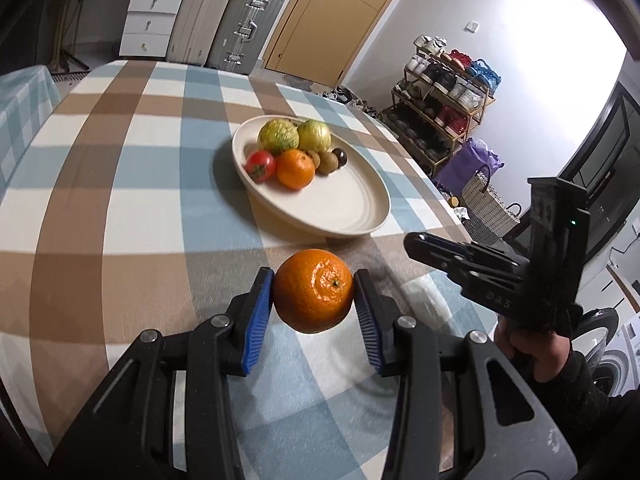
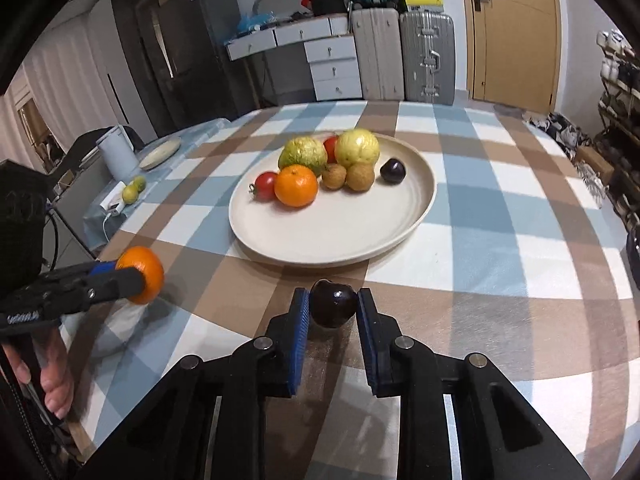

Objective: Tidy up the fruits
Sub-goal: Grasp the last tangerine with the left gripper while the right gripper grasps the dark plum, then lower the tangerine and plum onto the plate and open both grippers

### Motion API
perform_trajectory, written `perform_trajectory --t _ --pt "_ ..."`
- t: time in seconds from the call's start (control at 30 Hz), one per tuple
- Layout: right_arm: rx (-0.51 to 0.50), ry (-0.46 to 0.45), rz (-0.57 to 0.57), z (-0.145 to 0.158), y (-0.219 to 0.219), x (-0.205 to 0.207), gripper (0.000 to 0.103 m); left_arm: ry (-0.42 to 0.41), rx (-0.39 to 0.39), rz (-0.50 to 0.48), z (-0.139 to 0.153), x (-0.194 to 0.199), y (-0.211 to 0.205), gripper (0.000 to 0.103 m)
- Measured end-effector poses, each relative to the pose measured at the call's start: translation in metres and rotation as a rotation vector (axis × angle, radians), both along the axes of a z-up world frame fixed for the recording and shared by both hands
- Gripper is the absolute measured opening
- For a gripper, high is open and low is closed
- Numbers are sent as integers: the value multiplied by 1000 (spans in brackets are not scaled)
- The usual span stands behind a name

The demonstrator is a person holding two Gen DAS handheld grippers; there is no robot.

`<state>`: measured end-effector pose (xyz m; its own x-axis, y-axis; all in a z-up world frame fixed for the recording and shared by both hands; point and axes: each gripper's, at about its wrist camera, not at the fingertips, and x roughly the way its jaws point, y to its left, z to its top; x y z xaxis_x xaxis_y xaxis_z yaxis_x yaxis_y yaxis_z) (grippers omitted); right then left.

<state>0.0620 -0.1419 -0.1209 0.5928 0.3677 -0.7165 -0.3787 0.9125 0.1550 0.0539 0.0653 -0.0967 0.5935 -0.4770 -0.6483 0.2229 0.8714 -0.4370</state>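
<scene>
Fruits lay together on the far half of a cream plate [image 2: 404, 224] on the checked bench [image 2: 500, 240]: two yellow-green fruits, tomatoes, an orange [image 2: 296, 185], two brown kiwis and a dark plum [image 2: 392, 171]. The left gripper [image 1: 313, 294] was clenched on a second orange [image 1: 313, 290], held above the bench just before the plate. The right gripper [image 2: 333, 308] grasped a second dark plum [image 2: 333, 307] near the plate's front rim.

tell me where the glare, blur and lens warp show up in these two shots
Left wrist view: the white wall is blown out by glare, the plate rim slightly smeared, the held orange sharp. Right wrist view: even light, the checked tablecloth bends with fisheye warp, dark corners vignette.
</scene>
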Motion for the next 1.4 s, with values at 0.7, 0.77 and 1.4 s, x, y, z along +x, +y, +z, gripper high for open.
perform_trajectory --t 0.7,0.77,1.4 --pt "162 -104 16 53 -22 57 24 -57 38 32 34 82 -26 38" --pt "162 -107 26 54 -16 67 24 -47 37 33 31 89 -27 38" --pt "170 -14 101 20 17 126 24 45 33 -15 -17 123 -43 38"
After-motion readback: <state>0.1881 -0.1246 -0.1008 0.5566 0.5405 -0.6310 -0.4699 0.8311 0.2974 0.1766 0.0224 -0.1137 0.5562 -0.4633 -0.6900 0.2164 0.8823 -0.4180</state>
